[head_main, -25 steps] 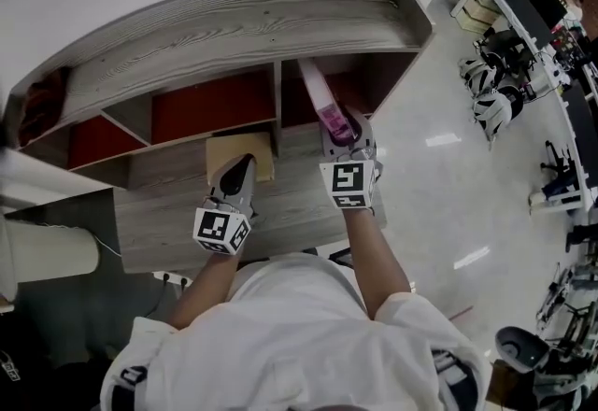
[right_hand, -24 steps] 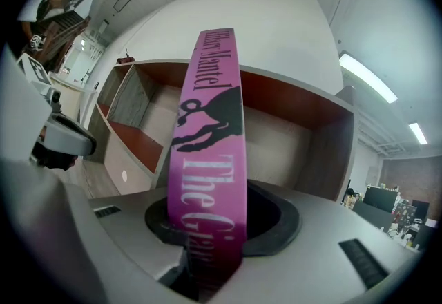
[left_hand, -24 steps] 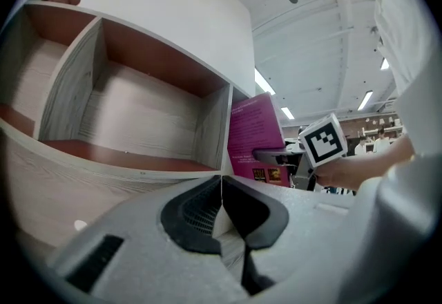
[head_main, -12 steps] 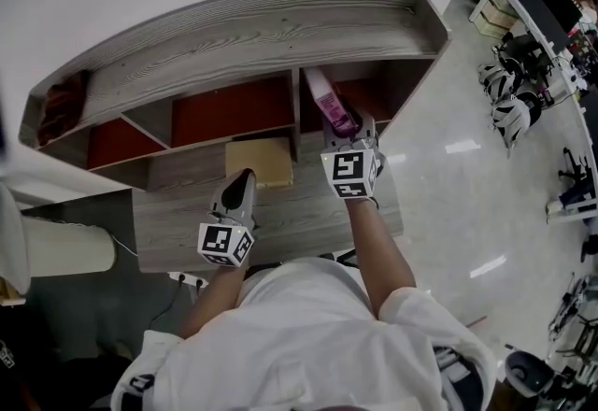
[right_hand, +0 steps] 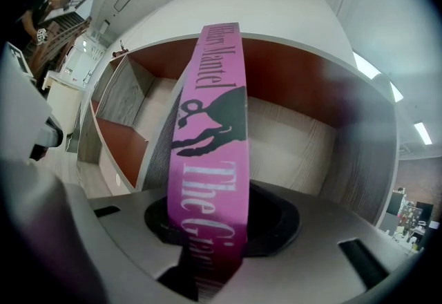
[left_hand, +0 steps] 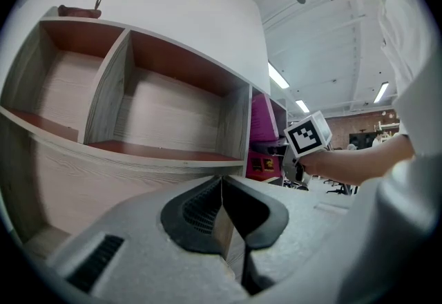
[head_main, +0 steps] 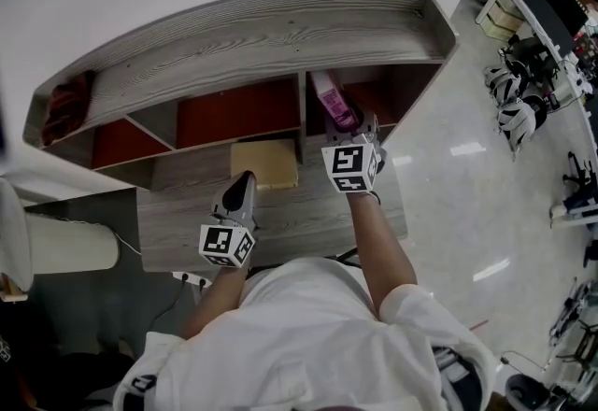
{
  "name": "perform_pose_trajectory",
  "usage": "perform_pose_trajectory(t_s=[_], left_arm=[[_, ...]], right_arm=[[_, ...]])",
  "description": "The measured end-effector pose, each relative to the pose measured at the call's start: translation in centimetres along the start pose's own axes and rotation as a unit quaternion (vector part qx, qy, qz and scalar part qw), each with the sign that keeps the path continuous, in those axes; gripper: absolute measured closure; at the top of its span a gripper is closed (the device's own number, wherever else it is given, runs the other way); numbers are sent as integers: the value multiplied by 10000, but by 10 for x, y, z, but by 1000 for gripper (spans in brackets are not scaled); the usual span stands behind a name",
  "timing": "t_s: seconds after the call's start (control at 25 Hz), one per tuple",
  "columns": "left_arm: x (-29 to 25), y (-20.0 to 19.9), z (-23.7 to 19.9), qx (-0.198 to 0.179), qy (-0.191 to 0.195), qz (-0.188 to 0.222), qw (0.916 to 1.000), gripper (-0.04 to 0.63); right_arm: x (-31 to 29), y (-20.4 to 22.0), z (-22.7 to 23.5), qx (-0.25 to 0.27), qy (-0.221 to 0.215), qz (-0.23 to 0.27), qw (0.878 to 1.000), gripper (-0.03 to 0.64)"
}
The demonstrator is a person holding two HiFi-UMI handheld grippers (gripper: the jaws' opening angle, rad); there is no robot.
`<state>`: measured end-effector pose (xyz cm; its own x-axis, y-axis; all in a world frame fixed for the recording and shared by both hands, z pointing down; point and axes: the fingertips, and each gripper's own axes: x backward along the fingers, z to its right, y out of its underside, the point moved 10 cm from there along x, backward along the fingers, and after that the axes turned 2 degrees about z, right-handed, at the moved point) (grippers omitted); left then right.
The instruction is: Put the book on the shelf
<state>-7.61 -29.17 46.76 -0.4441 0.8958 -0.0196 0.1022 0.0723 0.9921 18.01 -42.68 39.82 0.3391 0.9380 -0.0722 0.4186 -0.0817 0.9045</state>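
Jaws of the right gripper [head_main: 348,131] should hold the book [right_hand: 209,150] firmly and push it straight and upright into the right bay of the shelf [head_main: 280,31], I think, clear of the divider [head_main: 301,106]. They are partly apart, pressed on the pink spine, and the book stands at the mouth of this bay. The left gripper [left_hand: 224,216] is closed and empty above the desk [head_main: 280,213].

Grey wood shelf [head_main: 252,35]; tan flat object [head_main: 264,163] lying on lower ledge [head_main: 280,213].

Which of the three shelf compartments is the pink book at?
The rightmost compartment: the right gripper holds the pink book there. The middle compartment and left compartment hold nothing.
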Motion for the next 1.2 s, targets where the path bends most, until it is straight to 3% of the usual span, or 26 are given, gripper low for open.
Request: perform_pose_trajectory(t_s=[0.28, 0.8, 1.2], left_arm=[[-7, 0, 1, -11, 66, -22, 10000, 577], [-7, 3, -1, 57, 102, -87, 9999, 577], [-6, 8, -2, 144, 108, -153, 9997, 577]], right_arm=[[-5, 1, -8, 228, -191, -52, 9995, 469], [-3, 4, -18, 400, -803, 34, 9960, 383], [-2, 4, -18, 370, -873, 70, 9955, 373]])
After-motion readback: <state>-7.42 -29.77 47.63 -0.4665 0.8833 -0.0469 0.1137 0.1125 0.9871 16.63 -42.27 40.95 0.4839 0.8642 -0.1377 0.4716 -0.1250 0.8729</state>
